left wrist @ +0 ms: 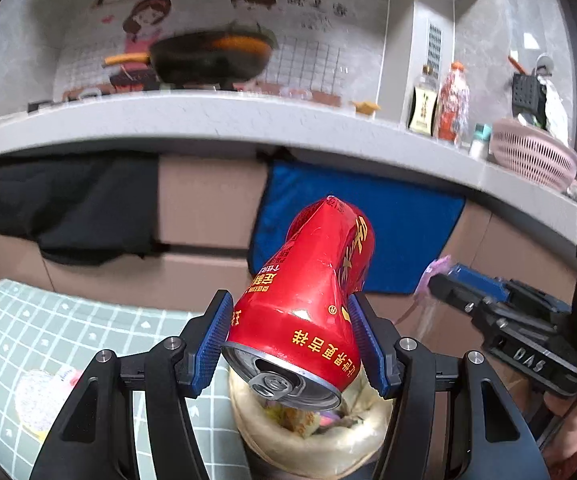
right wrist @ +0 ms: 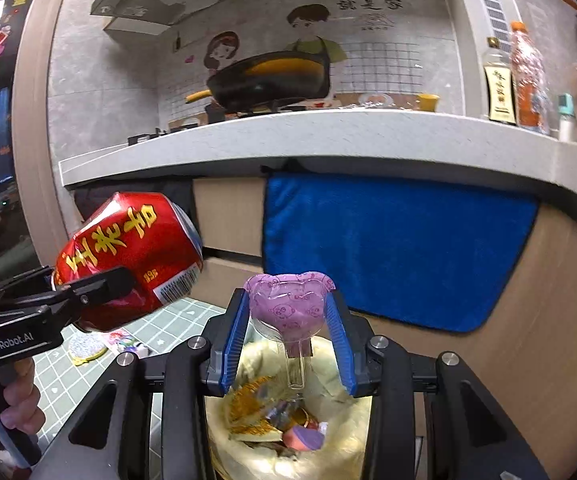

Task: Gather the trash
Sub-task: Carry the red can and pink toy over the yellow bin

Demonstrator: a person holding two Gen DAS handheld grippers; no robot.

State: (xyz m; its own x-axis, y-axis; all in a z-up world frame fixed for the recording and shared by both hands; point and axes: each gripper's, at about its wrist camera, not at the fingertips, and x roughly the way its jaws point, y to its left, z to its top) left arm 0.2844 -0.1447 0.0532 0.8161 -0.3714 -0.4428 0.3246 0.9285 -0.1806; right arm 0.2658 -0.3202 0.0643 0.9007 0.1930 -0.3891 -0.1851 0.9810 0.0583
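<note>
left gripper [left wrist: 290,344] clamped on dented red drink can [left wrist: 312,292] | right gripper [right wrist: 286,340] pinching purple heart-shaped plastic wrapper [right wrist: 288,304] | both right over the yellow-lined trash bin [right wrist: 352,432], already part full | left: drop 'em, plus floor litter [right wrist: 88,346] on the mat

Black grippers [left wrist: 290,344], blue ribbed pads [right wrist: 234,344], silver screws

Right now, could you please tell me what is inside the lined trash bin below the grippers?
Inside the trash bin, the right wrist view shows crumpled yellowish wrappers and a purple-and-pink piece. Deeper contents are hidden beneath them and the gripper frame.
</note>
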